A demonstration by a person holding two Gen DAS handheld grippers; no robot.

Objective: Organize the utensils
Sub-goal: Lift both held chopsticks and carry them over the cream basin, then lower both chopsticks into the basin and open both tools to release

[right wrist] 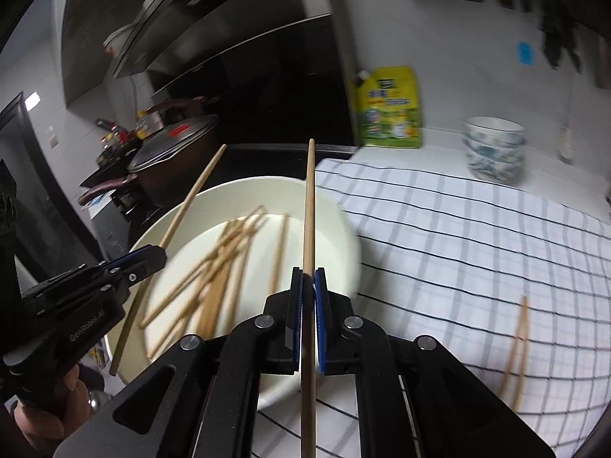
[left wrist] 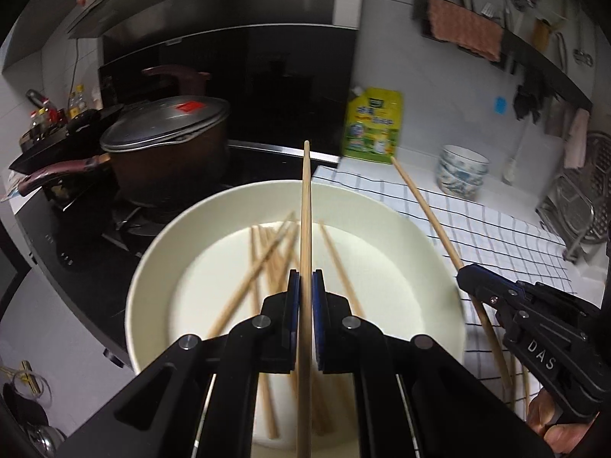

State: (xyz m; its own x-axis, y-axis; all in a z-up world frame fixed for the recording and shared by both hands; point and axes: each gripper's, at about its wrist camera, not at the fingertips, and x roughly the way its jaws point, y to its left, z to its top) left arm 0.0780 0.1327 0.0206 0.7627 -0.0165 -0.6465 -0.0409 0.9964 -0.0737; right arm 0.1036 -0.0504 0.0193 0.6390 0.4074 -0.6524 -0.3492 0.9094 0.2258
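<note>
A wide white bowl (left wrist: 145, 278) (right wrist: 343, 221) holds several loose wooden chopsticks (left wrist: 244, 290) (right wrist: 214, 278). My left gripper (left wrist: 305, 278) hangs over the bowl, shut on one chopstick (left wrist: 305, 206) that points straight ahead. From the right wrist view the left gripper (right wrist: 158, 253) is at the left with its chopstick (right wrist: 191, 198) slanting over the bowl's rim. My right gripper (right wrist: 308, 276) is shut on another chopstick (right wrist: 310, 198) above the bowl's right edge. The left wrist view has the right gripper (left wrist: 464, 273) at the right, its chopstick (left wrist: 424, 210) over the cloth.
A checked cloth (right wrist: 458, 229) covers the counter right of the bowl, with a pair of chopsticks (right wrist: 519, 347) lying on it. A lidded pot (left wrist: 168, 152) sits on the stove at the left. Stacked patterned bowls (left wrist: 462, 171), a yellow pouch (left wrist: 372, 124) and a dish rack (left wrist: 580, 206) stand behind.
</note>
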